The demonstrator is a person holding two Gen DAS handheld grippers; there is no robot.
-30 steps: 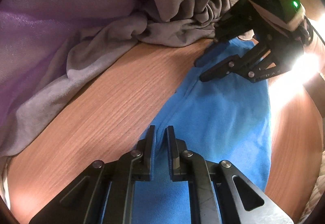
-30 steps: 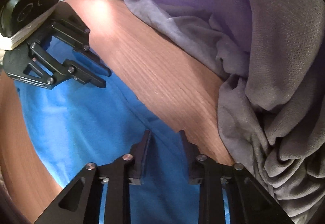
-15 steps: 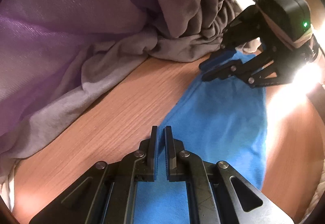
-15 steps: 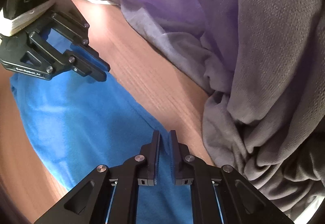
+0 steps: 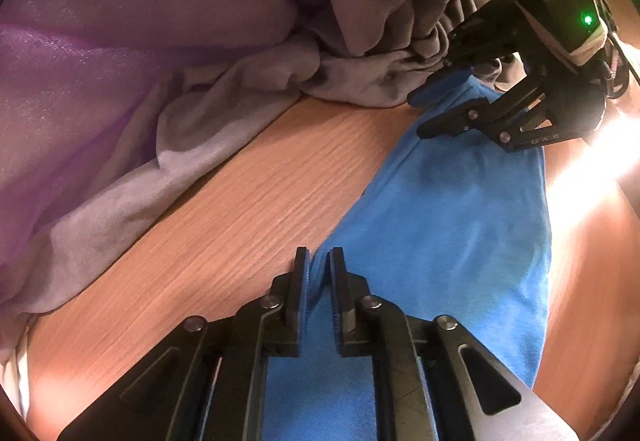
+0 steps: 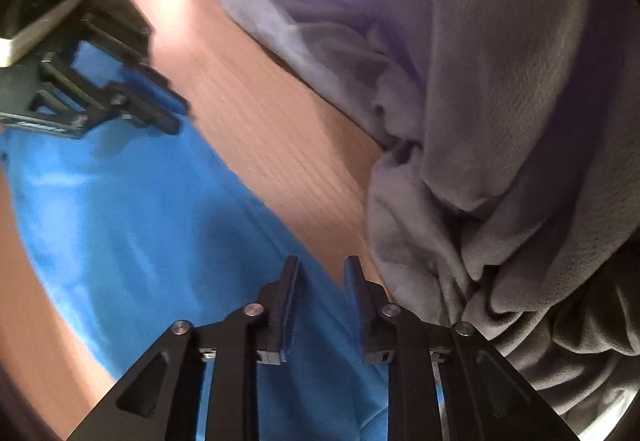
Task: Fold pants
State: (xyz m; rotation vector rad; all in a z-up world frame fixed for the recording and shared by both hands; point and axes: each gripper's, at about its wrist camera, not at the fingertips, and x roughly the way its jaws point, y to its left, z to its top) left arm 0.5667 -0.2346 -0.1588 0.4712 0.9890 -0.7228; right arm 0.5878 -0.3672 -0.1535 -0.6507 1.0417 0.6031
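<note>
Blue pants point(image 5: 460, 221) lie flat on the wooden table point(image 5: 260, 201), with one long edge running diagonally towards the cloth pile. My left gripper point(image 5: 319, 261) stands at that edge; its jaws are opening, and a small raised ridge of blue fabric sits loosely between the pads. My right gripper point(image 6: 318, 269) is further along the same edge of the pants point(image 6: 140, 221). Its jaws are opening wider, with the fabric edge and bare wood below the gap. Each wrist view shows the other tool: the right gripper point(image 5: 420, 117) and, blurred, the left gripper point(image 6: 180, 119).
A rumpled grey cloth point(image 5: 360, 81) and a purple cloth point(image 5: 100, 61) are piled along the far side of the table, close to my right gripper. The grey cloth point(image 6: 500, 161) nearly touches its right finger. A strip of bare wood point(image 6: 260, 121) separates the pants from the pile.
Half a second ago both grippers were pinched tight on the pants' edge; now both pairs of jaws have parted, the right more than the left. Neither hand has shifted much.
</note>
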